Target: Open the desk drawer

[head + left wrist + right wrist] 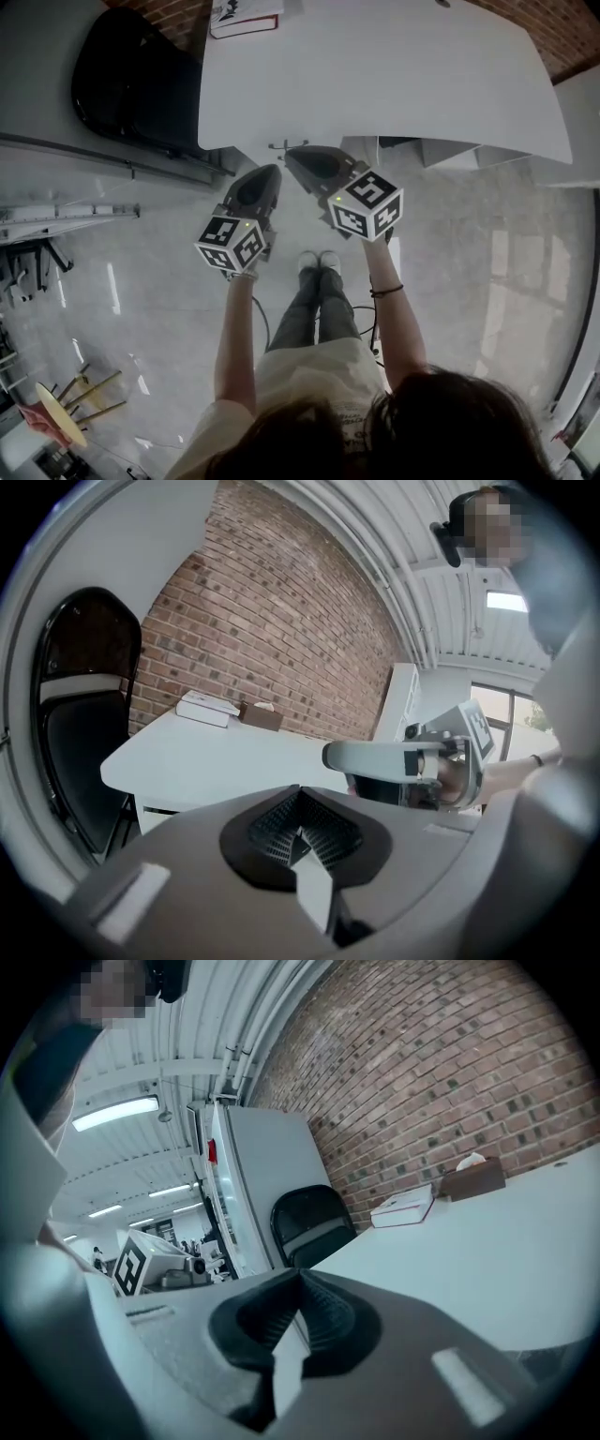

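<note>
The left tongs (275,171) and right tongs (291,155) hang shut and empty by the near edge of the white surface (375,66), whose drawer, unseen from here, is probably rigid and best pulled by its front handle.

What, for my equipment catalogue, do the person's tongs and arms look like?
Left tongs and right tongs: grey moulded shells, black ribbed pads, each bearing a white cube of black square markers. Bare forearms, dark band on the right wrist.

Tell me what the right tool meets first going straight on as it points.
Probably the front edge of the desk; the right tool ends just short of it in the head view. Whether it would slip beneath the top instead is unclear.
</note>
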Motion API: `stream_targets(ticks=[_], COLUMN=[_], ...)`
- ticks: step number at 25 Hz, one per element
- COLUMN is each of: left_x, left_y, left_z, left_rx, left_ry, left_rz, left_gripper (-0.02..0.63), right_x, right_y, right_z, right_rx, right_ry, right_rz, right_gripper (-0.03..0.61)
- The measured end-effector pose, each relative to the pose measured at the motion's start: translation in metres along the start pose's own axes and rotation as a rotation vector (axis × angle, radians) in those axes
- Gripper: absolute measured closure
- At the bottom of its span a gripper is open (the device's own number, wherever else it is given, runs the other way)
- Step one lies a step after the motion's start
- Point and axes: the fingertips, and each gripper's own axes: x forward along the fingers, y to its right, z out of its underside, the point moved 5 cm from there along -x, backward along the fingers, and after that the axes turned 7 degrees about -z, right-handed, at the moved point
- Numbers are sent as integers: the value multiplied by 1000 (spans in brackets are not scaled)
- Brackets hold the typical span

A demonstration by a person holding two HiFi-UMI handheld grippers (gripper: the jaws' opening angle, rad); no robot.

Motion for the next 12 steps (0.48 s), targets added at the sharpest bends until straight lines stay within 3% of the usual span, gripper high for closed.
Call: stream_targets(ticks=[5, 8, 12], left_x=[11, 26, 40], left_y=[-14, -26, -38], left_z=[35, 56, 74], left_rx=[13, 61, 36], left_ry=[-29, -72, -62], left_rz=[-7, 1, -12], left_gripper=[618, 617, 617], right_x=[5, 10, 15], right_y=[16, 28, 48], right_z=[44, 72, 100], right_rx=[67, 115, 127], right_ry=[11, 16, 3], right_rz=[-8, -9, 6], right_gripper=[576, 577, 577])
